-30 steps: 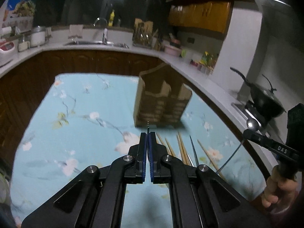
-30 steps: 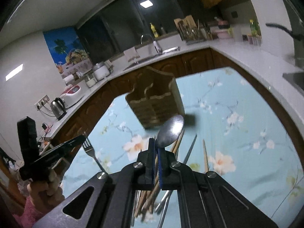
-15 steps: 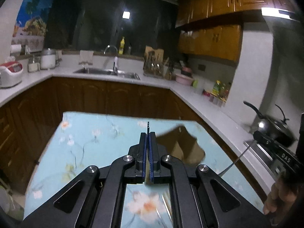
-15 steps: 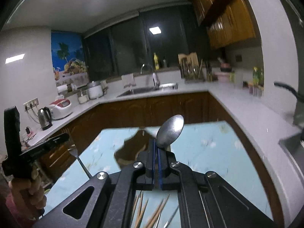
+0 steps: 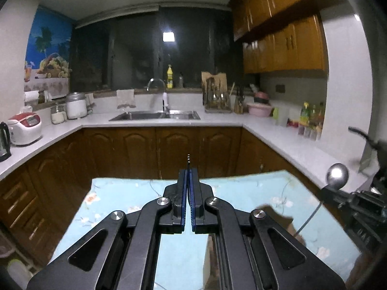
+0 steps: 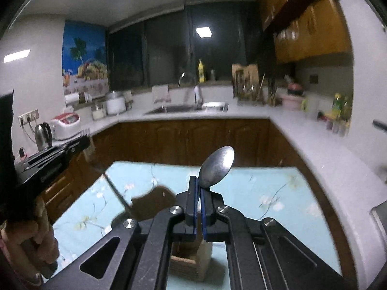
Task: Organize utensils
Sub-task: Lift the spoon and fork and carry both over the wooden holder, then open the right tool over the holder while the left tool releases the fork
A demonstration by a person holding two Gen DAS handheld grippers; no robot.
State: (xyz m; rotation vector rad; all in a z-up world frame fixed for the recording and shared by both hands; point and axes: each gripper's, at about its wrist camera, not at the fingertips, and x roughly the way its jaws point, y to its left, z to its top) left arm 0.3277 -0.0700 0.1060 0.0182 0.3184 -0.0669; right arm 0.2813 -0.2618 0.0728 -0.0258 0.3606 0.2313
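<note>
The spoon [image 6: 217, 166] is plain grey metal with a dull sheen, its oval bowl standing up and leaning a little to the right above the right gripper [image 6: 198, 189], whose blue-lined jaws are closed on the neck just below the bowl. The fork [image 5: 188, 160] shows in the left wrist view only edge-on: a thin dark sliver with small pale marks, poking up from between the closed jaws of the left gripper [image 5: 188, 176], which clamp it.

The left wrist view adds what the right one cannot show of the spoon: its thin handle running down and to the left below the right gripper, over the pale blue flowered tablecloth [image 5: 121, 198]. The right wrist view in turn shows the wooden utensil holder [image 6: 191, 261] standing on the cloth directly beneath the right gripper (only a slice of it peeks between the black arms), plus a hand [image 6: 29, 239] wrapped around the left gripper's grip at the left edge. Both views look out over the same kitchen: a sink [image 5: 154, 115] under a dark window, brown cabinets [image 5: 135, 149] and a white counter [image 5: 285, 142].
</note>
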